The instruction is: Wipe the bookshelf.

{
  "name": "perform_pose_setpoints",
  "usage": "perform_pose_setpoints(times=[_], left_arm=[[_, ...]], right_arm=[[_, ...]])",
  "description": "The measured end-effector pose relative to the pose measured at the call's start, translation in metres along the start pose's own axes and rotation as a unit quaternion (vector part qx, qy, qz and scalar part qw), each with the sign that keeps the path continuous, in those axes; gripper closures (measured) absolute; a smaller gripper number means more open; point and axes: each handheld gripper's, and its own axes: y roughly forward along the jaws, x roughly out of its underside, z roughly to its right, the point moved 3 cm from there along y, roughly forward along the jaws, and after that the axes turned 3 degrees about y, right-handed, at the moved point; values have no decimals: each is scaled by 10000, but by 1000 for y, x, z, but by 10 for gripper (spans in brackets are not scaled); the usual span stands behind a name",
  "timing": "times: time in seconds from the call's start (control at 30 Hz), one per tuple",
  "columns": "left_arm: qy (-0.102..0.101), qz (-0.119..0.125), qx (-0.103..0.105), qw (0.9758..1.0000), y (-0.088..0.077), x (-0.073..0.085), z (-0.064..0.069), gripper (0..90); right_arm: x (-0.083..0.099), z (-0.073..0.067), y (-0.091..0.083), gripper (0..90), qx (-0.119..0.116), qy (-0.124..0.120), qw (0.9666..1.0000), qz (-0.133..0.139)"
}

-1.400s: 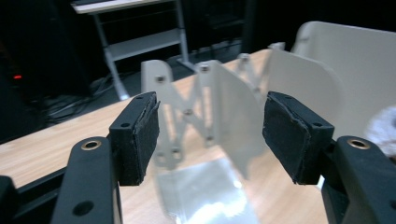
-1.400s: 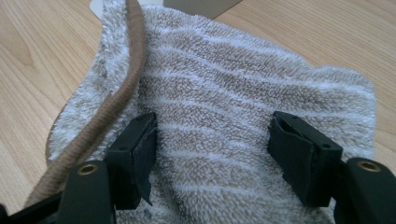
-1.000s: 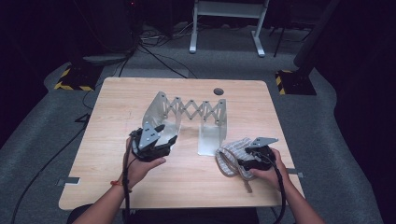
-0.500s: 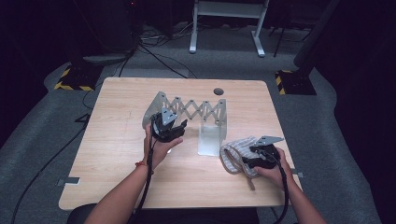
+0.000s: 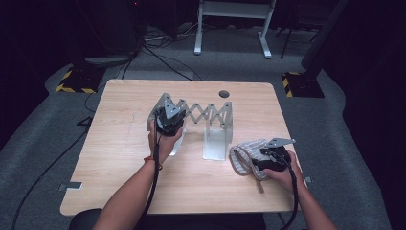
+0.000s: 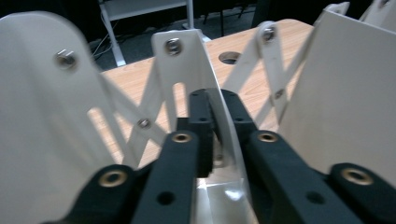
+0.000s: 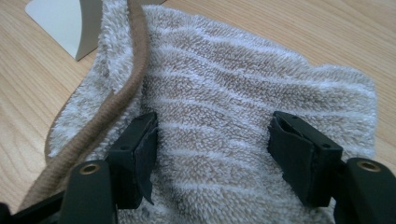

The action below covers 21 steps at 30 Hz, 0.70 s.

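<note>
A white scissor-link folding rack [image 5: 206, 114] stands mid-table. My left gripper [image 5: 166, 111] is at the rack's left end. Its jaws have just been closing and are shut on the thin white end plate [image 6: 191, 60], which runs edge-on between the two black fingers [image 6: 201, 121]. A beige and white striped towel [image 5: 244, 155] lies bunched at the front right. My right gripper [image 5: 257, 163] sits low over the towel [image 7: 219, 93]. Its jaws [image 7: 212, 140] stand wide apart with the pile between them, and nothing is pinched. A brown hem cord [image 7: 126, 79] curves past its left finger.
The rack's right end plate [image 5: 218, 139] stands on a flat foot just left of the towel. A round cable hole [image 5: 223, 94] sits near the far edge of the wooden table [image 5: 119, 143]. Cables and a stand lie on the floor beyond.
My left hand moved away from me to the rack's left end and its jaws closed on the end plate. The right hand stayed on the towel.
</note>
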Motion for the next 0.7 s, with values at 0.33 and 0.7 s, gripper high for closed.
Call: perform_pose_setpoints(times=[0.33,0.7], left_arm=[[305,175,1169,9925,-16,8,-13,896],[747,186,2425,9671,-25,7,-4,896]], right_arm=[[0,5,-1,342,-40,10,10000,32],[0,6,0,341,-51,-16,10000,60]])
